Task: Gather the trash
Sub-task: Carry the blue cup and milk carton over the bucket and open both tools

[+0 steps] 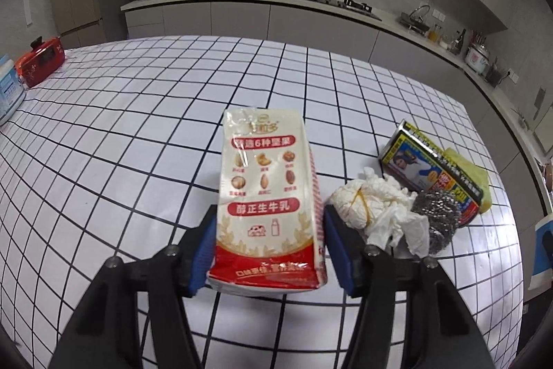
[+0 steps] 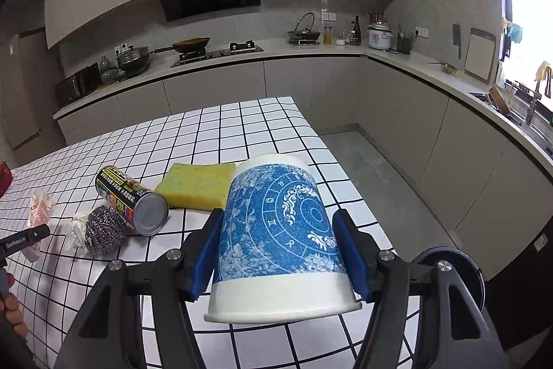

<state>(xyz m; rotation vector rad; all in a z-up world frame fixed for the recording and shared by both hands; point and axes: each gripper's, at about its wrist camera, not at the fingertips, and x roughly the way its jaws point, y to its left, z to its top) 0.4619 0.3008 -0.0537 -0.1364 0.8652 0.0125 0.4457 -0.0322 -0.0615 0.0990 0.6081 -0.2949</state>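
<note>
My left gripper (image 1: 268, 241) is shut on a white and red milk carton (image 1: 266, 196), held above the checked tablecloth (image 1: 121, 127). My right gripper (image 2: 276, 251) is shut on a blue and white paper cup (image 2: 280, 230), tilted, near the table's right edge. Right of the carton lie a crumpled white tissue (image 1: 373, 206), a steel wool scourer (image 1: 439, 217), a printed can (image 1: 432, 168) on its side and a yellow sponge (image 1: 473, 175). They also show in the right wrist view: tissue (image 2: 76, 229), scourer (image 2: 103, 230), can (image 2: 133, 199), sponge (image 2: 197, 184), carton (image 2: 39, 213).
A red case (image 1: 41, 61) and a blue and white container (image 1: 8, 92) sit at the table's far left. A dark round bin (image 2: 459, 268) stands on the floor beyond the table's right edge. Kitchen counters with pots and a stove run along the back.
</note>
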